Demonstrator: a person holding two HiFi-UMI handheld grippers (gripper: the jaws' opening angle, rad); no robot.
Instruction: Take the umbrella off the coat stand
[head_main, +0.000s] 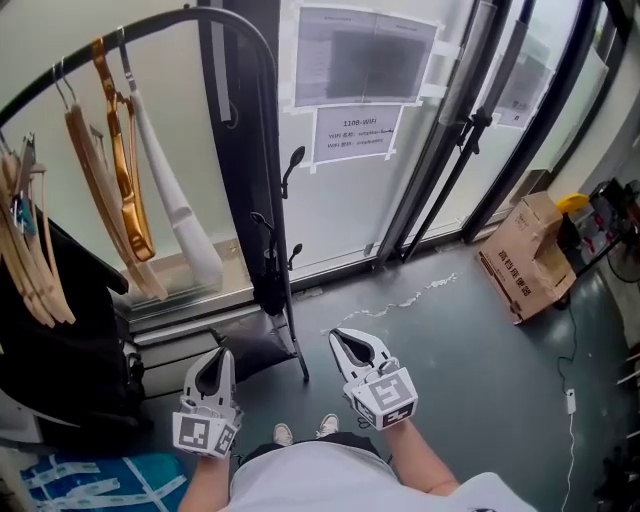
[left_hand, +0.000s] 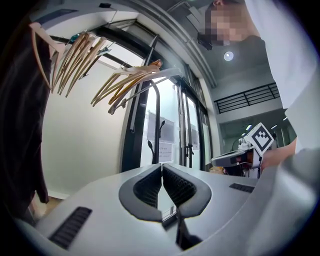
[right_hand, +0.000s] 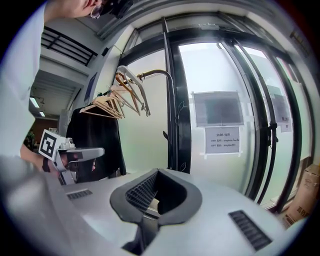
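A black coat stand (head_main: 283, 214) with curved hooks rises in front of the glass wall. A dark folded bundle, apparently the umbrella (head_main: 270, 286), hangs low on it. Both grippers are held low, short of the stand. My left gripper (head_main: 224, 352) is shut and empty, to the left of the stand's foot. My right gripper (head_main: 338, 334) is shut and empty, to the foot's right. The left gripper view shows its own jaw tips (left_hand: 161, 166) touching, with the stand (left_hand: 152, 147) far ahead. In the right gripper view the jaws (right_hand: 156, 171) are closed and the stand's pole (right_hand: 168, 110) is ahead.
A curved rail at the left carries several wooden hangers (head_main: 112, 190) and a black garment (head_main: 55, 330). A cardboard box (head_main: 528, 262) sits on the floor at the right. Glass doors with taped paper notices (head_main: 357, 132) stand behind. Black poles (head_main: 462, 130) lean by the doors.
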